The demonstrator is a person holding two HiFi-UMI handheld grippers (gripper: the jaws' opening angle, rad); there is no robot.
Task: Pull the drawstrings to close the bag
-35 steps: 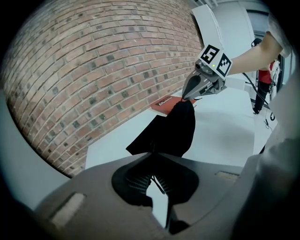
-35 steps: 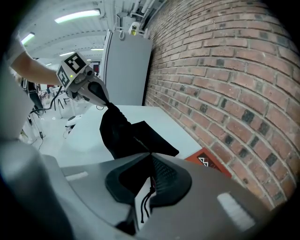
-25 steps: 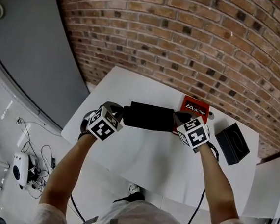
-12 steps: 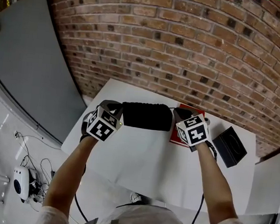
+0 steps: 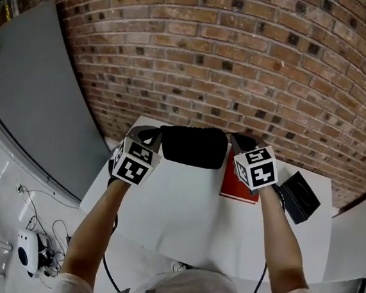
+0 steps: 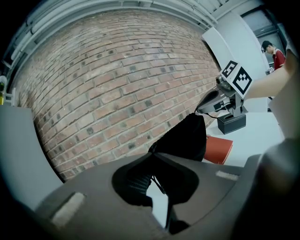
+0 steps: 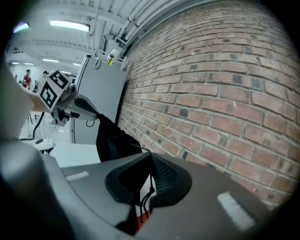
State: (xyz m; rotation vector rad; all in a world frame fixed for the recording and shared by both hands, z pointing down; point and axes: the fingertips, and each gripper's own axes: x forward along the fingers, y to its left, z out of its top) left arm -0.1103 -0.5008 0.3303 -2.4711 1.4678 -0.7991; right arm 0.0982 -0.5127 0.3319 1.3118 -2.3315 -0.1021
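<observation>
Count: one black bag (image 5: 192,146), two drawstrings, two claws, one red booklet (image 5: 238,185), one black box (image 5: 299,197).

The left claw (image 6: 152,155) is clamped shut on the left drawstring (image 6: 158,181). The right claw (image 7: 151,155) is clamped shut on the right drawstring (image 7: 145,199).

The bag hangs between the claws, clear of the white bench (image 5: 175,225), over its far edge by the brick wall (image 5: 242,64). Bag contents cannot be seen.

The booklet lies flat under the right claw, with the box just beside it near the right edge. Open bench surface lies toward the person.
</observation>
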